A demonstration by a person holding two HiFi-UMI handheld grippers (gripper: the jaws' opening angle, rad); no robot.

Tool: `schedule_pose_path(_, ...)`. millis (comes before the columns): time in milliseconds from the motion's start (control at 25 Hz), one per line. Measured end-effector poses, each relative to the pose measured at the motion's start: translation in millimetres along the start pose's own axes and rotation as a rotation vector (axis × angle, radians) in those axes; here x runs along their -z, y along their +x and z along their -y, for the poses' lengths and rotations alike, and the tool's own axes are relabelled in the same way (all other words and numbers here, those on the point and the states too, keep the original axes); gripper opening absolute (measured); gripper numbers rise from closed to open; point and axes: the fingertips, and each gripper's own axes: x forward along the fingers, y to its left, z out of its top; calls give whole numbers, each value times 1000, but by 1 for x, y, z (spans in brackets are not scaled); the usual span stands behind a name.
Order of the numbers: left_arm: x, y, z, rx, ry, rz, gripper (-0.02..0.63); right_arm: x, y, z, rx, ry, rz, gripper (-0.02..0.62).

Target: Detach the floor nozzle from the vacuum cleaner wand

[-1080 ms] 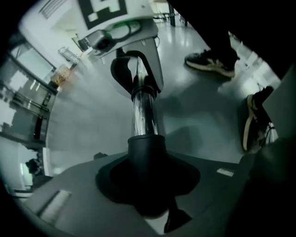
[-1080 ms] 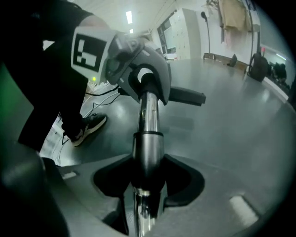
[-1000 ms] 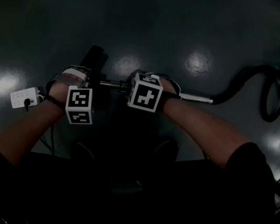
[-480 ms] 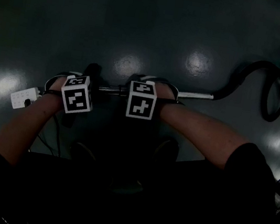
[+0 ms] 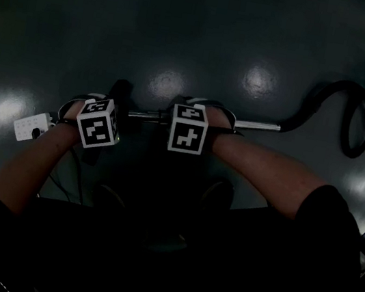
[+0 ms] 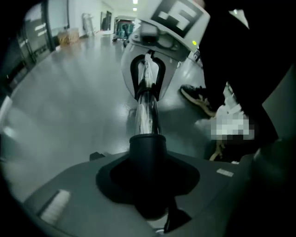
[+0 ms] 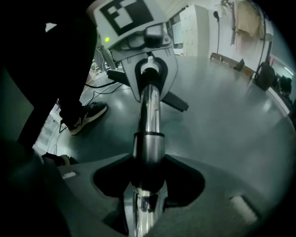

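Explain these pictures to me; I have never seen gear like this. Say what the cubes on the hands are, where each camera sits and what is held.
A person holds a two-jaw gripper in each hand; the marker cubes are parts of them. One camera looks down from the head, and one rides on each gripper. Over the dark floor runs a vacuum's chrome wand with its black hose; a white power strip lies nearby. The left gripper is closed on the floor nozzle at its black neck, the right gripper on the wand.
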Motion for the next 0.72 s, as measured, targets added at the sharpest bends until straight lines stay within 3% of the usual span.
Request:
schedule_pose_path(80,-2,0,8,92,-52,19,143,1,2,-4,-5,-14,-7,189)
schedule_pose_path(160,-5,-1,9,110,-50,37,143,2,2,-5,-12,-8,-2,189)
schedule_pose_path(240,-3,-1,0,18,36,19,141,1,0,-1,-8,8,7,187)
schedule_pose_path(400,4,-5,-30,-286,290,-95,143,0,-5,12,29,26,21,187)
schedule_pose_path(480,8,-7,-42,-383,345,-151,144,-2,-5,17,50,33,20,187)
schedule_pose_path(560,11,-6,-50,-417,326,-191,143,-2,-4,22,63,47,11,187)
schedule_pose_path(600,11,-5,-49,-392,278,-188,137,-1,-4,23,65,54,4,187)
schedule_pose_path(720,7,2,-31,-196,75,-91,139,2,0,19,45,58,-14,187)
